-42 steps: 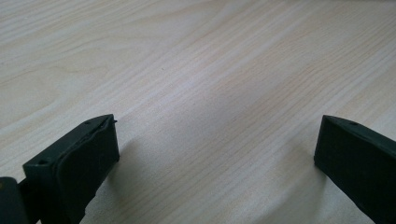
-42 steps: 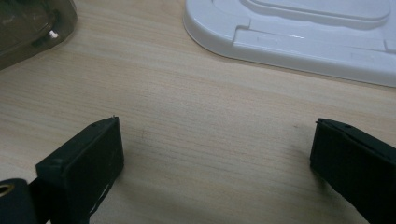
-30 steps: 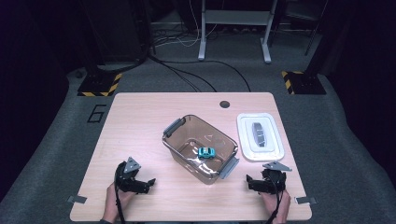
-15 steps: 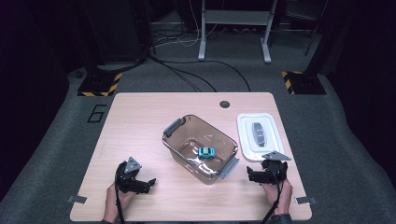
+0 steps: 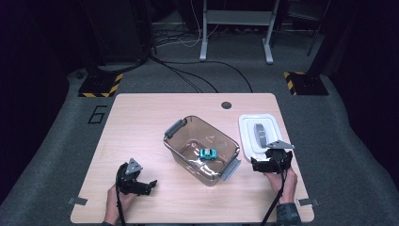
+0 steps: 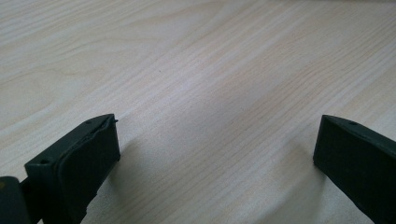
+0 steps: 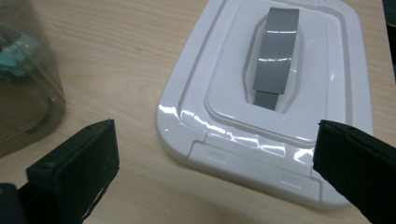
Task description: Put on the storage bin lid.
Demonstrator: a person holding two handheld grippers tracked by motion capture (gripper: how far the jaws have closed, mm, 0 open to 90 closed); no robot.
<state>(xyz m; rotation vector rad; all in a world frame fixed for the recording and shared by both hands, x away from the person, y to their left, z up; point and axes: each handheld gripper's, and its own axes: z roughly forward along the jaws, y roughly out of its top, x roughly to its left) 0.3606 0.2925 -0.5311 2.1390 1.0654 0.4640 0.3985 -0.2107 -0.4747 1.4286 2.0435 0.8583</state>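
Note:
A clear brownish bin (image 5: 184, 126) with grey latches stands mid-table, and a small teal toy car (image 5: 208, 153) lies inside it. To its right lies the white lid (image 5: 246, 136) with its grey handle (image 5: 259, 134). My right gripper (image 5: 269, 161) is at the lid's near edge, open and empty. In the right gripper view the lid (image 7: 233, 121) lies between and beyond the jaws of the right gripper (image 7: 215, 126), with the bin (image 7: 23, 98) at far left. My left gripper (image 5: 148, 184) rests open on the table's near left, with bare wood between the jaws of that gripper (image 6: 218, 119).
The wooden table (image 5: 141, 122) has a dark hole (image 5: 226, 105) near its far edge. Tape tabs mark the near corners. Grey carpet, cables and stand legs lie beyond the table.
My right gripper has moved forward, away from the table's near edge, up to the lid's near edge. The left gripper, bin and car have stayed put.

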